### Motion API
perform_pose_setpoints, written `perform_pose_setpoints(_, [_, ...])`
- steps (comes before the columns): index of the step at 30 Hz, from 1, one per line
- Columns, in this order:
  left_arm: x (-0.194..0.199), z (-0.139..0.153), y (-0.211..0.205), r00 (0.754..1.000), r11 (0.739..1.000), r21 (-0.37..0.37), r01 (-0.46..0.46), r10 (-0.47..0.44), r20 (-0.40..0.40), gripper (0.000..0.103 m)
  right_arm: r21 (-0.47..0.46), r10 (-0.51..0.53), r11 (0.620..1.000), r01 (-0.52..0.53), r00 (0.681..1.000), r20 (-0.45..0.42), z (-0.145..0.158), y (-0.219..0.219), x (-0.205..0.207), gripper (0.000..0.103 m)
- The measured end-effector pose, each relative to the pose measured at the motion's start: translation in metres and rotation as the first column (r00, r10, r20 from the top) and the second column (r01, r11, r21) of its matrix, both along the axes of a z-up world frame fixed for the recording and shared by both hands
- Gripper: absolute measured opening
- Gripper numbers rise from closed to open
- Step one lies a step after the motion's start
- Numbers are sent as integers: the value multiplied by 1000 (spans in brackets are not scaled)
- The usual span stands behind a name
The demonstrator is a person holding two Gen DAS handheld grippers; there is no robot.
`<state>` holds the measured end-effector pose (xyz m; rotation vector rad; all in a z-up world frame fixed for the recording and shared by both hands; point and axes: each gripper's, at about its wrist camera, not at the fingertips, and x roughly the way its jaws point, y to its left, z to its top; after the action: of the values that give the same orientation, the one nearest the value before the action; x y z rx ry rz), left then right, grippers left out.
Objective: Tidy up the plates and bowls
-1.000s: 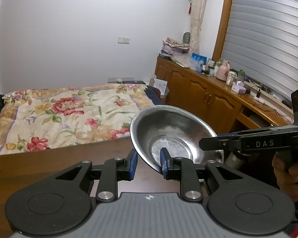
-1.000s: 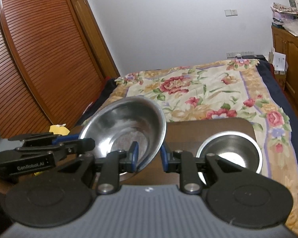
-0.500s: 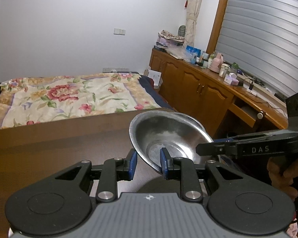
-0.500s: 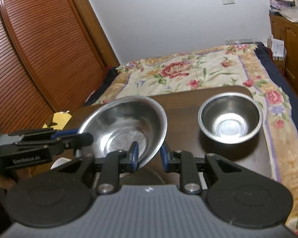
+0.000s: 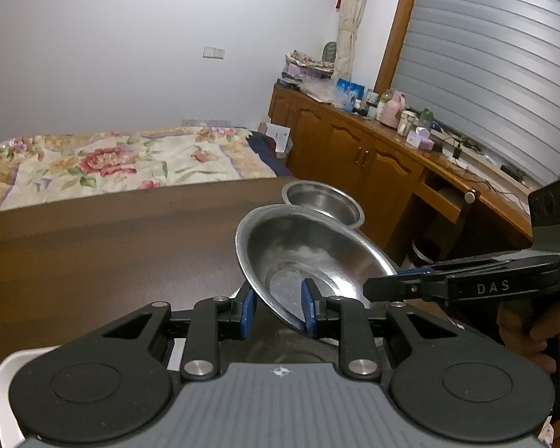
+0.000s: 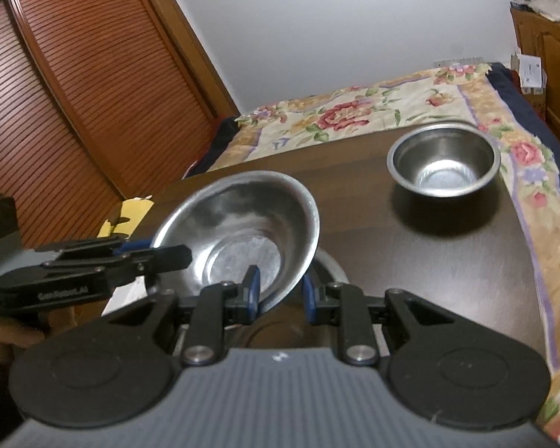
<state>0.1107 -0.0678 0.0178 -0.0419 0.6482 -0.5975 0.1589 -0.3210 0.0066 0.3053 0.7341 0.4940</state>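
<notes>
Between the blue pads of the left gripper (image 5: pixel 276 311) and of the right gripper (image 6: pixel 279 295), a wide stainless steel bowl (image 5: pixel 310 257) is hanging tilted, each gripper pinching an opposite stretch of its rim, above the dark wooden table (image 6: pixel 410 261). Ahead and to the right of the right gripper, a smaller steel bowl (image 6: pixel 444 168) is sitting upright. Thin, stiff and probably slick, the wide bowl is best taken by its rim, squarely, lest it pivot.
</notes>
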Motion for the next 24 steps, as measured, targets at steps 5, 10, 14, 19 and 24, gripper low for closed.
perform_pose_setpoints(5, [-11, -10, 0, 1000, 1000, 26, 10, -10, -6, 27, 4, 1, 1000, -1, 1000, 1, -8, 2, -11, 26])
perform_pose_setpoints(10, [-18, -19, -1, 1000, 998, 61, 13, -12, -3, 27, 13, -19, 1000, 19, 1000, 22, -15, 5, -21, 26])
perform_pose_setpoints(14, [-18, -27, 0, 1000, 998, 66, 13, -13, -12, 27, 53, -53, 997, 52, 998, 27, -28, 2, -28, 26])
perform_pose_setpoints(19, [-16, -36, 3, 999, 998, 60, 2, 0, -33, 27, 99, -79, 992, 75, 996, 30, -38, 0, -32, 26])
perform_pose_setpoints(24, [-18, -41, 1, 999, 997, 73, 1, 2, -36, 27, 44, -86, 996, 83, 994, 63, -37, 6, -38, 26])
